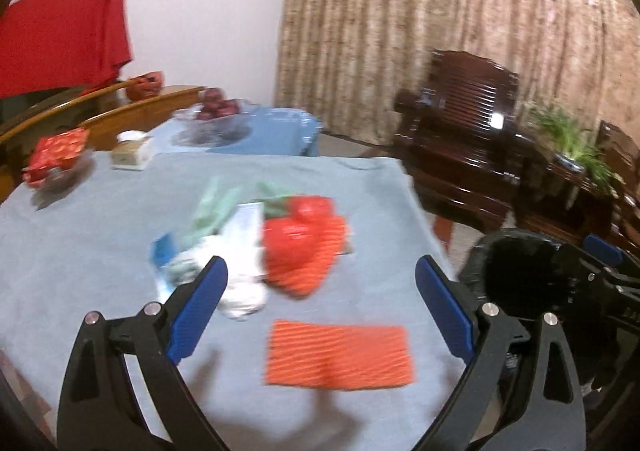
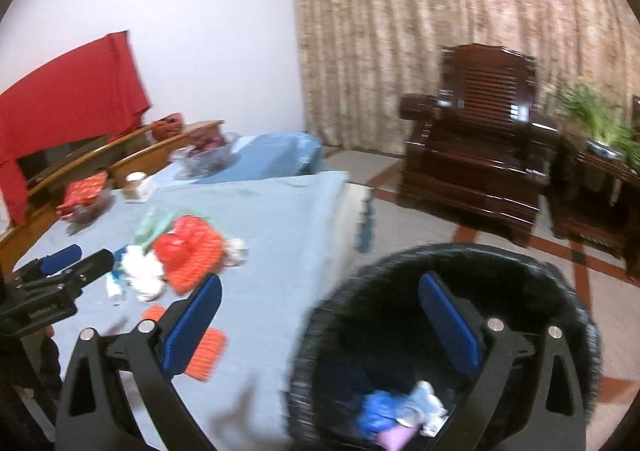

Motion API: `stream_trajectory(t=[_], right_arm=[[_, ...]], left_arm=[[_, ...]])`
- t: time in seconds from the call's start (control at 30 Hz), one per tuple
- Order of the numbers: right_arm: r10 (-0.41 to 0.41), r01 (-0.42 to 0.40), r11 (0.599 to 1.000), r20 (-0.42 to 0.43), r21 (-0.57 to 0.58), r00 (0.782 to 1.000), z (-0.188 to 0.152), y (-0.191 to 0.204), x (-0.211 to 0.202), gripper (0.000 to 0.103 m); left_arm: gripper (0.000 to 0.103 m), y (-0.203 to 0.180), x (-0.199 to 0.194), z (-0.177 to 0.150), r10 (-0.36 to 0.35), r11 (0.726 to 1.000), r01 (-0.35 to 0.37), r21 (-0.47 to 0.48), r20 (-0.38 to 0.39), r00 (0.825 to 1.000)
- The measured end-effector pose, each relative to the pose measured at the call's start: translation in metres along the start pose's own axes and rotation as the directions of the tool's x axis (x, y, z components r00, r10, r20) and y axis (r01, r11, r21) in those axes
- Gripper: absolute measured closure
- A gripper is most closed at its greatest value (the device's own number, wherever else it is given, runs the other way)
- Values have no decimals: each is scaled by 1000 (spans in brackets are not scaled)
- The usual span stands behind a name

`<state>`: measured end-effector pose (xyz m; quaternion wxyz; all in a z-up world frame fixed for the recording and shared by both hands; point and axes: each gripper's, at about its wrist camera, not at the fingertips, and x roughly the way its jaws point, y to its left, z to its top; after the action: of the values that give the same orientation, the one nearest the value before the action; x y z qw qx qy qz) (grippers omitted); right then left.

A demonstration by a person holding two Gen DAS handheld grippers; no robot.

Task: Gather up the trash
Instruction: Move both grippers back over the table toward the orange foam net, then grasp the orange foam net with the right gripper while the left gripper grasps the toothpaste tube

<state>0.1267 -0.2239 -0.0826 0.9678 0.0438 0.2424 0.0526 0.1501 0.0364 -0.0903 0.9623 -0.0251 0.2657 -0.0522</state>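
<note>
A heap of trash lies mid-table: a red plastic bag (image 1: 298,237), crumpled white paper (image 1: 240,291) and green wrappers (image 1: 214,207). A flat orange striped packet (image 1: 338,355) lies nearer to me. My left gripper (image 1: 322,271) hovers open over the near side of the heap, with nothing between its fingers. A black trash bin (image 2: 460,251) stands on the floor off the table's right edge, with blue and white scraps (image 2: 400,407) at its bottom. My right gripper (image 2: 322,285) hangs open and empty above the bin's left rim.
The table wears a pale blue cloth (image 1: 80,251). At its far side stand a glass bowl of dark fruit (image 1: 216,113), a small cup (image 1: 130,151) and a dish with a red packet (image 1: 58,157). A dark wooden armchair (image 2: 480,155) and a potted plant (image 2: 600,123) stand beyond the bin.
</note>
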Motion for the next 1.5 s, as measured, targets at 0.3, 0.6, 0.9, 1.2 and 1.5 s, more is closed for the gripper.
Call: stream_trajectory(t=[0.3,0.6,0.9,1.2,1.5], right_arm=[[136,-139,988,-37,-70,990,-7,71,34,6],[164,-182,977,-156,-110,974,-39,106,79,7],[131,-165,979,-251,-120,959,-62,111,110,13],[128,-179,976,-338,-126,933,-68,116,128,59],[183,-227,968,-319,-106,930,-66,113,121,92]], left_arm=[[11,61,-9,-15,120,992,-120,-49,-21,993],[11,91,2,-29,167,982,-172,-83,-62,984],[11,99,17,-43,172,980,-181,-87,-100,980],[11,100,24,-47,164,980,-174,-92,-114,980],[11,97,26,-48,166,980,-177,-88,-118,979]])
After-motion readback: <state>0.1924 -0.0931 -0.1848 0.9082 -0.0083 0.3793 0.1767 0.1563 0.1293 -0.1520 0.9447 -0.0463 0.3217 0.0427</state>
